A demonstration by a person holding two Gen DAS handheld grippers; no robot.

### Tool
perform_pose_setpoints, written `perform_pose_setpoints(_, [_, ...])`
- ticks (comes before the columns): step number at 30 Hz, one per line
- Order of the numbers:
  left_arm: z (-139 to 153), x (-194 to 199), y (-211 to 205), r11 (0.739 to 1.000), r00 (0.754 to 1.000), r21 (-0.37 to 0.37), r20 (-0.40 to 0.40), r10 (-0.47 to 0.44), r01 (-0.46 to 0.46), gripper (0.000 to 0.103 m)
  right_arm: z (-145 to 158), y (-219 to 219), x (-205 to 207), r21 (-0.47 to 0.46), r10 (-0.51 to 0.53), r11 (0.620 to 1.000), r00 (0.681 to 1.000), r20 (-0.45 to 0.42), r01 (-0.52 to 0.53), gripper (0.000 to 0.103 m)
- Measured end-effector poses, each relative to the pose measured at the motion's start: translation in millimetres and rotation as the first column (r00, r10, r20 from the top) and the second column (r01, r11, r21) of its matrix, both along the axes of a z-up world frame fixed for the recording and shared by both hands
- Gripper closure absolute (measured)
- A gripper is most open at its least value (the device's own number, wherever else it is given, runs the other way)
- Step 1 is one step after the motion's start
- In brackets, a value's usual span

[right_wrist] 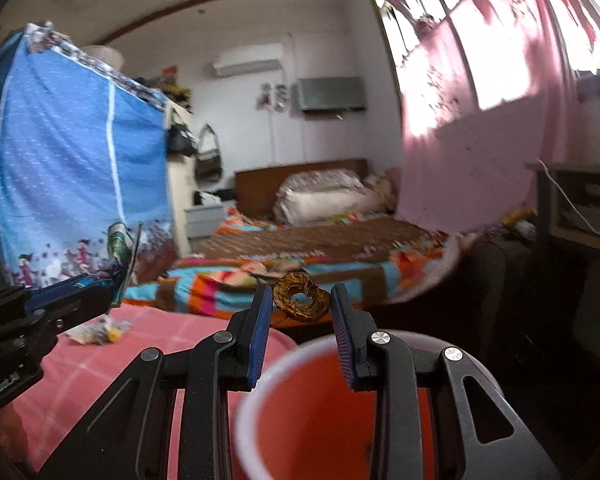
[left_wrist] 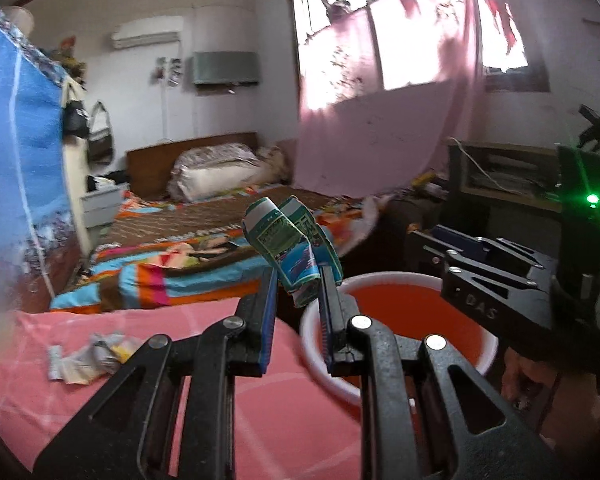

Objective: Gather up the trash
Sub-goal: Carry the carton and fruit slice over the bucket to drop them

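Note:
My left gripper (left_wrist: pixel 298 280) is shut on a crushed green and blue carton (left_wrist: pixel 290 246), held above the near rim of a red bucket (left_wrist: pixel 400 308) with a white rim. My right gripper (right_wrist: pixel 302 300) is shut on a brown curled peel (right_wrist: pixel 300 298), held just past the far rim of the same red bucket (right_wrist: pixel 312 412). The right gripper (left_wrist: pixel 496 268) shows at the right of the left wrist view. From the left edge of the right wrist view the left gripper (right_wrist: pixel 116 280) enters with the carton (right_wrist: pixel 120 244). Crumpled wrappers (left_wrist: pixel 86 358) lie on the pink cloth (left_wrist: pixel 180 360).
A bed with a striped colourful blanket (left_wrist: pixel 172 264) lies beyond the pink cloth. A blue fabric wardrobe (right_wrist: pixel 68 160) stands at the left. Pink curtains (left_wrist: pixel 380 120) hang at the window, and a dark desk (left_wrist: pixel 500 184) stands at the right. The same crumpled wrappers (right_wrist: pixel 100 330) show under the left gripper.

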State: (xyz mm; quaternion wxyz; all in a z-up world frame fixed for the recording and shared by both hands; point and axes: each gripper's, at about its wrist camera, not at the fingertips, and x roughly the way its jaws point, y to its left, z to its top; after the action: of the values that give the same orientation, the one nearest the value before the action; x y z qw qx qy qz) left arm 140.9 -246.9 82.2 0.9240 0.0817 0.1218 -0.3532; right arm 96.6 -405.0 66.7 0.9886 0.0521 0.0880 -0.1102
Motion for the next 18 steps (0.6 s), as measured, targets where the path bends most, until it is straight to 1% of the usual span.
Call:
perform_pose_setpoints(4, [-10,4,-18,0.999,0.997,0.028,-0.070,-0.043,0.045,0.079,-14,-21,4,0.041,-0.043,0.998,0.994,-0.103,0.047,0.075])
perform_pose_setpoints(7, [-21,12,-33,0.996,0.988,0.059,-0.147,-0.056,0.066,0.079,-26,-33,6,0.066,-0.053,0.996,0.984,-0.169,0.065,0.075])
perform_pose_setpoints(11, [-35,19,-51,0.993,0.971,0.084,-0.231,-0.062,0.084,0.079,-41,-49,2,0.091,-0.062,0.992,0.971,-0.232,0.085,0.075])
perform_pose_setpoints(18, [-53,29,-78,0.983,0.943,0.139,-0.326,-0.071,0.122,0.079,-55,-66,5,0.132,-0.058,0.986,0.949,-0.310,0.103,0.075])
